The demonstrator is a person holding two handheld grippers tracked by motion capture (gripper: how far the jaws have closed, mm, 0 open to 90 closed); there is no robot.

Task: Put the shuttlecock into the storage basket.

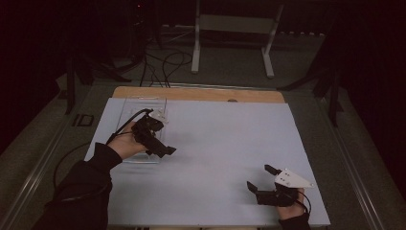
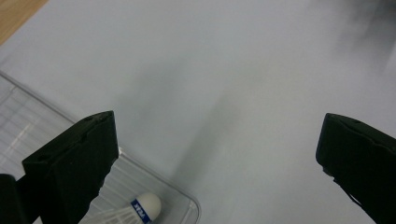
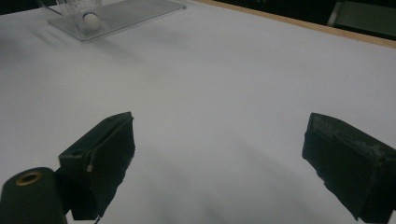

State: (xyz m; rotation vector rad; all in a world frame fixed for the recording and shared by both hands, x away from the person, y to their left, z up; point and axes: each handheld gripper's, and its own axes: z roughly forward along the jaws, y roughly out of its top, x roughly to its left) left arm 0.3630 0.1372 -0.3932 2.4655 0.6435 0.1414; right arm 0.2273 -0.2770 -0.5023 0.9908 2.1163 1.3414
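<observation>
A white shuttlecock [image 2: 140, 210] with a blue-banded cork tip lies in the near corner of a clear plastic tray [image 2: 28, 121]. My left gripper [image 2: 217, 135] hovers over that corner, jaws wide apart and nothing between them. From above, the left gripper [image 1: 160, 151] sits over the right edge of the tray [image 1: 139, 103] at the table's left. My right gripper [image 1: 261, 177] rests low near the front right, open and empty. Its own camera shows the right gripper [image 3: 219, 126] facing the far-off shuttlecock [image 3: 88, 16] in the tray [image 3: 135, 9].
A pale blue-white mat [image 1: 215, 143] covers the table, with a wooden strip [image 1: 201, 93] along its far edge. Beyond the table stand a white metal frame [image 1: 234, 24] and loose cables [image 1: 165, 62] on the floor.
</observation>
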